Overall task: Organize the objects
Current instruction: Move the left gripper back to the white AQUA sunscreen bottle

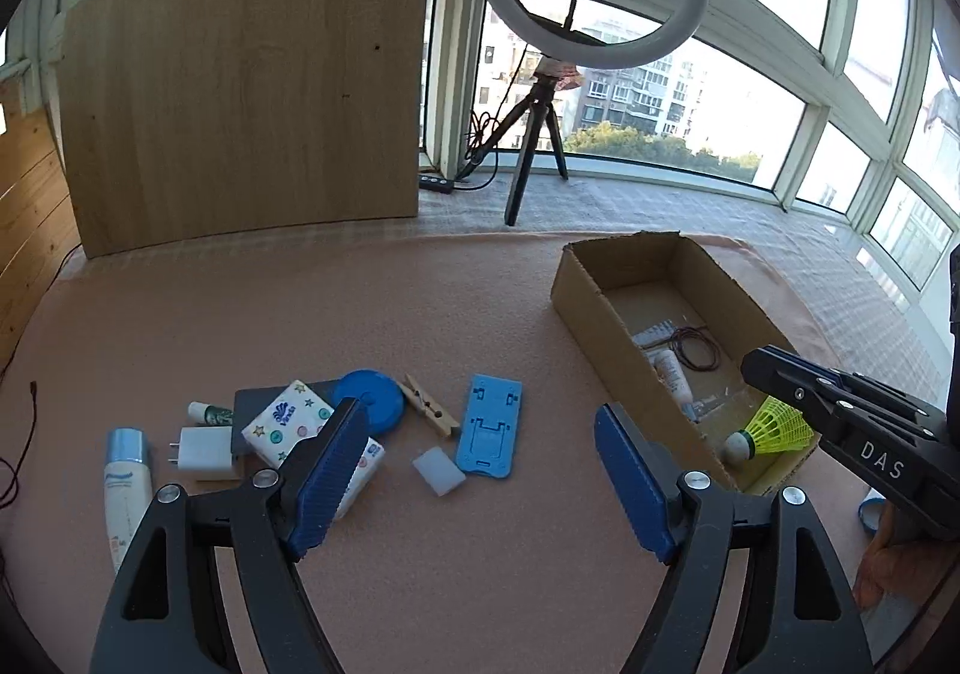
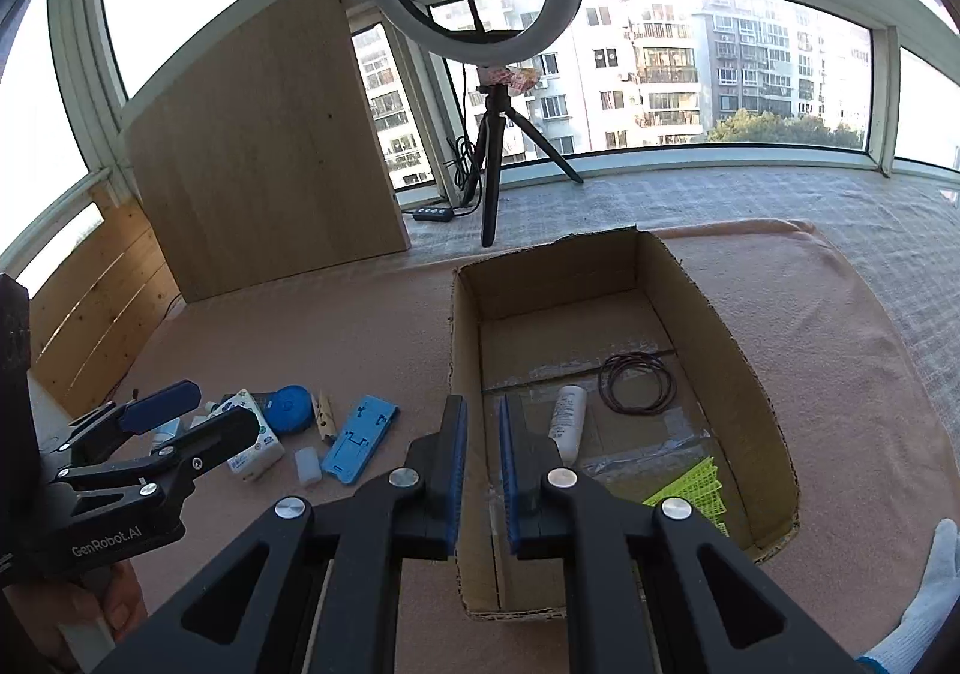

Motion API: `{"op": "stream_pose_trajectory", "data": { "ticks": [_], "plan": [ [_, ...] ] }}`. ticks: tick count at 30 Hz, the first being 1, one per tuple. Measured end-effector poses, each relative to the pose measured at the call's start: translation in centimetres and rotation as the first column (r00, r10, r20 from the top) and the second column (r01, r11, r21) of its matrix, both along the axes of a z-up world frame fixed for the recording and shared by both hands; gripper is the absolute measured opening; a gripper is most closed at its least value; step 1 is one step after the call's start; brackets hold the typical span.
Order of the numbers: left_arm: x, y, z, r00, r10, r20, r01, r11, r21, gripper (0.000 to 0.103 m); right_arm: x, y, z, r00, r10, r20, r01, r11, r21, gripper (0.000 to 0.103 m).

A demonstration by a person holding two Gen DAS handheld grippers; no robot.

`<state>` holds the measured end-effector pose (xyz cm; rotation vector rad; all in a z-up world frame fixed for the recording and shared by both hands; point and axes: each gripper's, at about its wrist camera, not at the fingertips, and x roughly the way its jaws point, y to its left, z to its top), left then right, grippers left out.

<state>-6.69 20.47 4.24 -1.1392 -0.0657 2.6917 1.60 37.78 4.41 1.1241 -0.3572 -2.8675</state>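
Observation:
My left gripper (image 1: 480, 470) is open and empty above the pink cloth, close over a blue phone stand (image 1: 489, 425), a white eraser block (image 1: 439, 470), a wooden clothespin (image 1: 429, 404), a blue round lid (image 1: 369, 398) and tissue packs (image 1: 288, 422). The cardboard box (image 2: 465, 326) holds a white tube (image 2: 567, 419), a dark wire loop (image 2: 637, 381) and a yellow shuttlecock (image 1: 771, 428). My right gripper (image 2: 480, 470) hovers over the box's near left wall, its jaws nearly closed with a narrow gap and nothing between them. The shuttlecock (image 2: 696, 488) lies in the box just right of it.
A white charger (image 1: 204, 452), a white bottle (image 1: 126, 488) and a small green tube (image 1: 207, 413) lie at the left. A ring light on a tripod (image 1: 534, 158) and a wooden board (image 1: 240, 92) stand behind the cloth. A blue tape roll (image 1: 870, 515) shows at the right.

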Motion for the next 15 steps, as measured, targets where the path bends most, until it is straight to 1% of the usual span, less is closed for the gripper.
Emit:
{"op": "stream_pose_trajectory", "data": {
  "ticks": [3,6,8,10,12,13,15],
  "plan": [
    [1.2,-4.8,-0.4,0.997,0.077,-0.001,-0.077,0.997,0.011,0.081,-0.8,-4.6,-0.4,0.997,0.075,0.012,-0.075,0.997,0.009,0.01],
    [2.5,-9.6,-1.0,0.989,0.15,0.013,-0.15,0.989,0.017,0.082,-1.6,-9.4,-0.9,0.989,0.145,0.035,-0.146,0.989,0.015,0.01],
    [3.3,-12.6,-1.4,0.98,0.199,0.014,-0.199,0.98,0.011,0.083,-1.7,-12.7,-1.1,0.98,0.196,0.04,-0.197,0.98,0.015,0.011],
    [4.0,-15.5,-2.1,0.967,0.255,0.023,-0.255,0.967,-0.009,0.084,-2.1,-15.7,-1.4,0.967,0.249,0.049,-0.25,0.968,0.014,0.014],
    [4.7,-18.2,-3.3,0.945,0.326,0.011,-0.325,0.944,-0.057,0.086,-2.6,-18.0,-1.4,0.957,0.285,0.052,-0.285,0.958,0.005,0.015],
    [4.9,-19.5,-4.2,0.928,0.373,0.003,-0.37,0.924,-0.098,0.091,-2.8,-18.9,-1.3,0.952,0.302,0.052,-0.303,0.953,0.002,0.015],
    [4.9,-21.6,-6.3,0.894,0.448,0.021,-0.439,0.883,-0.169,0.092,-2.8,-20.5,-1.3,0.94,0.337,0.055,-0.338,0.941,0.009,0.015]
  ]
}}
